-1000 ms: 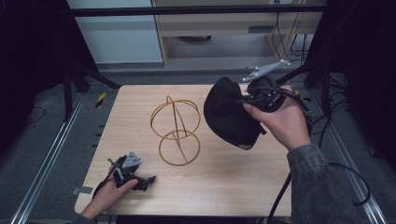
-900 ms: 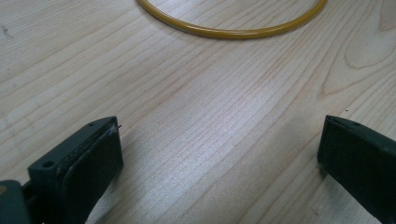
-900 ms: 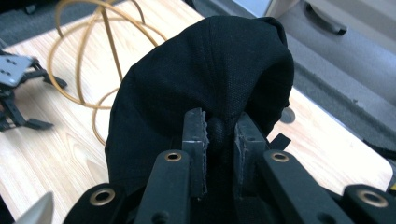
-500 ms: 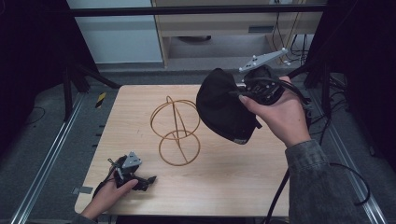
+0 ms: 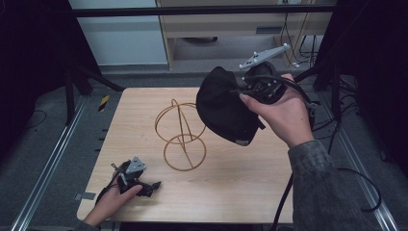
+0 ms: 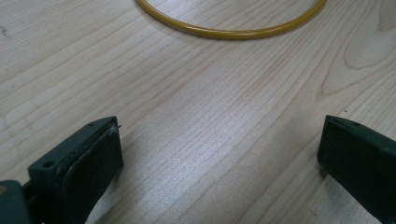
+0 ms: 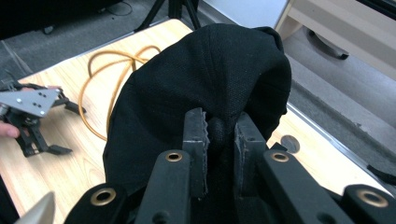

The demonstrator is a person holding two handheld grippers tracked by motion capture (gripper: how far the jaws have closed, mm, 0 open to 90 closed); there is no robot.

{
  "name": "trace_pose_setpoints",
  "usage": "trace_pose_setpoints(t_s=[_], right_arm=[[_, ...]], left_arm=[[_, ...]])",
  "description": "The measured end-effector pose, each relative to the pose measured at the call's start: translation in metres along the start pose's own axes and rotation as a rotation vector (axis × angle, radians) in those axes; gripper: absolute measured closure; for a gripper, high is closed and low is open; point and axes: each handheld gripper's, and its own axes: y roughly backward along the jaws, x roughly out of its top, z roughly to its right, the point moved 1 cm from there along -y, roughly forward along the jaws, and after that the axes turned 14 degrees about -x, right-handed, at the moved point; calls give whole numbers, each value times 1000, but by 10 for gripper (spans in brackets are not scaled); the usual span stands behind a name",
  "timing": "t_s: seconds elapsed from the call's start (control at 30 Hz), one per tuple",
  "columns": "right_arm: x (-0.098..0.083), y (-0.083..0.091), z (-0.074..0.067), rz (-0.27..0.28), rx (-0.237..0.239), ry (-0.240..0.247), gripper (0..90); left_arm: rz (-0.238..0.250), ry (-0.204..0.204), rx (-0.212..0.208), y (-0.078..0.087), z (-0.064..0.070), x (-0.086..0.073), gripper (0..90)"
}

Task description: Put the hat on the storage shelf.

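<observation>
A black cap [image 5: 223, 108] hangs in the air to the right of a gold wire stand [image 5: 181, 132] that stands mid-table. My right gripper [image 5: 245, 89] is shut on the cap's crown; in the right gripper view the jaws pinch the fabric [image 7: 219, 130] of the cap [image 7: 196, 88]. My left gripper [image 5: 149, 186] rests on the table at the front left, open, with bare wood between its jaws. In the left gripper view the stand's base ring [image 6: 233, 32] lies ahead of the left gripper [image 6: 219, 154].
The wooden table [image 5: 240, 192] has bare room at the front and right. Metal rails [image 5: 53, 159] run along both sides. Cables [image 5: 356, 178] trail on the floor at the right. A shelf unit [image 5: 226, 33] stands beyond the far edge.
My right gripper has lifted the cap higher and carried it left, closer to the wire stand. The left gripper has stayed put.
</observation>
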Motion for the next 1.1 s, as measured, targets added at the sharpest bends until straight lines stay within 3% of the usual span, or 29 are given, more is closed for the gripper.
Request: trace_pose_setpoints(t_s=[0.33,0.73,1.1], right_arm=[[26,-1,-16,38,25,18,785],[39,-14,-37,48,66,36,785],[50,-20,-46,47,90,45,784]], left_arm=[[0,-2,-1,-1,0,0,0],[0,-2,-2,-1,1,0,0],[0,-3,-4,-1,1,1,0]])
